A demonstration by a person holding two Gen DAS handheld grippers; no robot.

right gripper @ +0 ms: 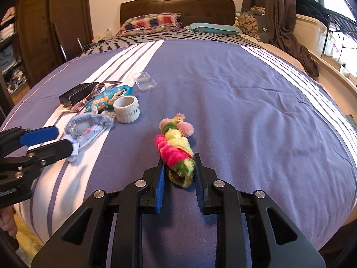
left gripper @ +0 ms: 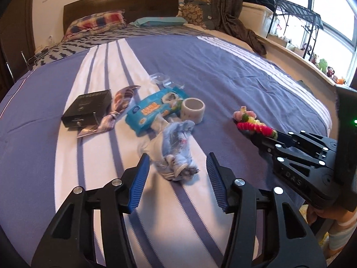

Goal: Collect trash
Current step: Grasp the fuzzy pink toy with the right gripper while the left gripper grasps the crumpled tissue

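A crumpled pale-blue plastic bag (left gripper: 173, 149) lies on the bed between the fingers of my open left gripper (left gripper: 177, 159); it also shows in the right wrist view (right gripper: 89, 127). My right gripper (right gripper: 179, 163) is shut on a fuzzy pink, yellow and green pipe-cleaner bundle (right gripper: 176, 147), which rests on the blue bedspread; it also shows in the left wrist view (left gripper: 254, 122). Farther back lie a blue snack wrapper (left gripper: 154, 109), a white tape roll (left gripper: 192, 110), a black box (left gripper: 87, 109), a striped ribbon (left gripper: 118, 109) and a clear plastic case (right gripper: 144, 80).
The bed (right gripper: 245, 102) has a blue and white striped cover. Pillows (right gripper: 151, 23) and a dark headboard (right gripper: 178, 4) are at the far end. A wardrobe (right gripper: 51, 22) stands left. A curtain (left gripper: 232, 11), a rack (left gripper: 296, 15) and a windowsill with toys (left gripper: 323, 64) are right.
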